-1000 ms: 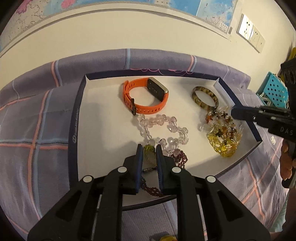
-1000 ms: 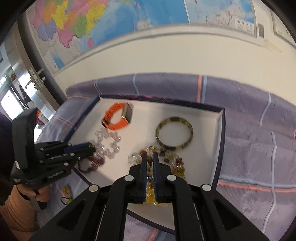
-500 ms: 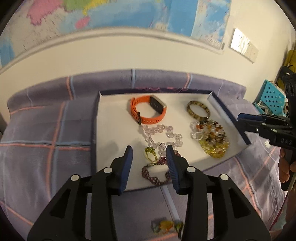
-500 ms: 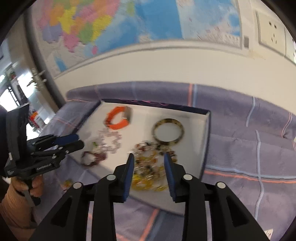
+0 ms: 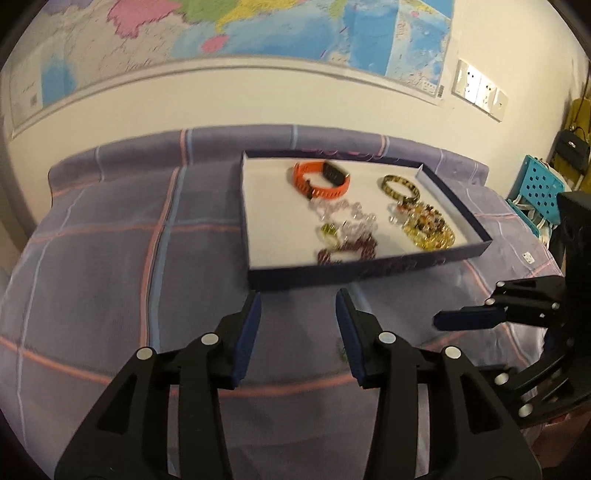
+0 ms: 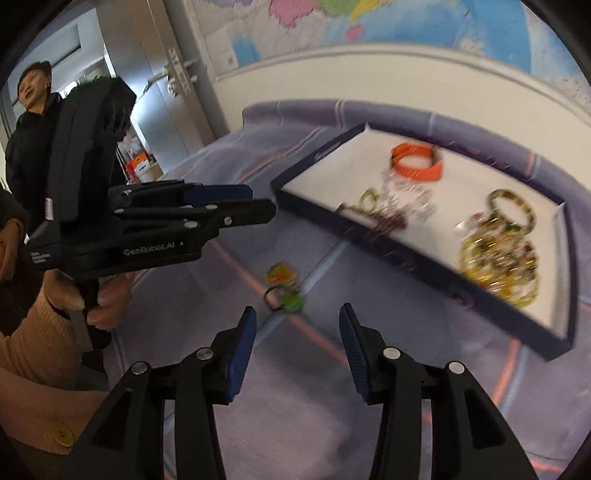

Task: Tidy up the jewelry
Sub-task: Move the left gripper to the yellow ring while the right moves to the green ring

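A dark blue tray [image 5: 332, 277] [image 6: 406, 254] with a white floor lies on the purple checked cloth. In it are an orange watch band [image 5: 320, 179] [image 6: 417, 165], a tortoiseshell bangle [image 5: 400, 187] [image 6: 511, 206], a clear bead bracelet [image 5: 345, 216], a green ring [image 5: 328, 232] [image 6: 369, 195], a dark red bead bracelet [image 5: 347, 251] and a yellow bead heap [image 5: 428, 229] [image 6: 498, 266]. Two small rings, orange [image 6: 280, 274] and green [image 6: 290, 301], lie on the cloth in front of the tray. My left gripper [image 5: 298, 325] [image 6: 258, 206] is open and empty, short of the tray. My right gripper [image 6: 297, 339] is open and empty, just behind the two rings.
A wall with a map [image 5: 258, 29] stands behind the table. A blue perforated basket [image 5: 539, 184] is at the far right. A person in dark clothes [image 6: 29, 122] stands by a door at the left. The cloth [image 5: 110, 258] spreads wide to the left of the tray.
Both grippers opened, let go of the jewelry in the tray and pulled back toward me. The right gripper swung left and now faces the two rings on the cloth.
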Action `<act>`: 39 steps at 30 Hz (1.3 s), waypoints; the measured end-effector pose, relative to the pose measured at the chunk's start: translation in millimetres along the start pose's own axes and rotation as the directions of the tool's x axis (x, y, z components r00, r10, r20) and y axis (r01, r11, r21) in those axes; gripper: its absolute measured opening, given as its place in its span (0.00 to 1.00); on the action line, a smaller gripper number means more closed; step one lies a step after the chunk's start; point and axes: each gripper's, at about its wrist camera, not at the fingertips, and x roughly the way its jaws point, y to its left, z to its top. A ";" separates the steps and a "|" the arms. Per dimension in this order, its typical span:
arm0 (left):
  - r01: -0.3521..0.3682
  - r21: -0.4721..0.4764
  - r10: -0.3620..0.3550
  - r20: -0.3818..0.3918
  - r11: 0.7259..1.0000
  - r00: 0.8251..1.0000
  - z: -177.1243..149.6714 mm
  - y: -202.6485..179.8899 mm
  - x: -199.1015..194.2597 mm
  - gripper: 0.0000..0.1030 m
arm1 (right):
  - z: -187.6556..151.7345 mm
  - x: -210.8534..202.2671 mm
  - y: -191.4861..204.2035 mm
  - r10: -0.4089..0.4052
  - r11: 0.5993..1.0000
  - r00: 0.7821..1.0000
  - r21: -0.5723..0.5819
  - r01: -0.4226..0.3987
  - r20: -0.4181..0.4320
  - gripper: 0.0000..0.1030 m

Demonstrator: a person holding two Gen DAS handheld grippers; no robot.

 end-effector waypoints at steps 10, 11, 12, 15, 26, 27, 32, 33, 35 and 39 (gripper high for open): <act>-0.007 -0.028 0.006 -0.030 1.000 1.000 -19.2 11.7 2.1 0.41 | 7.4 22.0 7.8 -0.035 0.999 0.999 0.007 0.035 -0.012 0.34; -0.006 -0.027 0.005 -0.031 1.000 1.000 -19.5 11.3 2.1 0.41 | 8.7 23.1 7.1 -0.035 0.999 0.999 0.010 0.035 -0.011 0.32; -0.005 -0.024 0.004 -0.030 1.000 1.000 -19.5 10.8 2.0 0.41 | 9.3 23.9 6.1 -0.035 0.999 0.999 0.014 0.035 -0.011 0.28; 0.005 -0.016 -0.006 -0.032 1.000 0.999 -20.7 8.3 2.4 0.41 | 8.1 21.8 3.4 -0.037 0.999 0.999 0.025 0.037 -0.010 0.23; 0.047 0.037 -0.045 -0.040 0.998 0.998 -24.0 -7.5 1.7 0.41 | -0.2 9.4 -9.7 -0.049 0.997 0.999 0.058 0.049 0.003 0.23; 0.051 0.043 -0.049 -0.042 0.998 0.998 -24.3 -9.5 1.8 0.41 | -1.3 8.2 -12.0 -0.053 0.996 0.999 0.066 0.053 0.003 0.23; 0.075 0.085 -0.070 -0.054 0.994 0.996 -25.5 -24.9 4.6 0.43 | -9.1 -1.4 -26.4 -0.079 0.991 0.997 0.107 0.077 0.009 0.23; 0.079 0.090 -0.073 -0.061 0.993 0.995 -25.6 -27.3 6.4 0.43 | -10.8 -3.1 -28.6 -0.082 0.990 0.997 0.113 0.080 0.010 0.23; 0.076 0.093 -0.069 -0.079 0.993 0.995 -25.3 -30.5 11.1 0.42 | -13.5 -6.2 -31.3 -0.099 0.988 0.995 0.117 0.097 0.012 0.23; 0.080 0.088 -0.071 -0.099 0.993 0.993 -23.5 -32.5 17.3 0.39 | -18.4 -11.1 -37.6 -0.107 0.986 0.994 0.131 0.104 0.014 0.23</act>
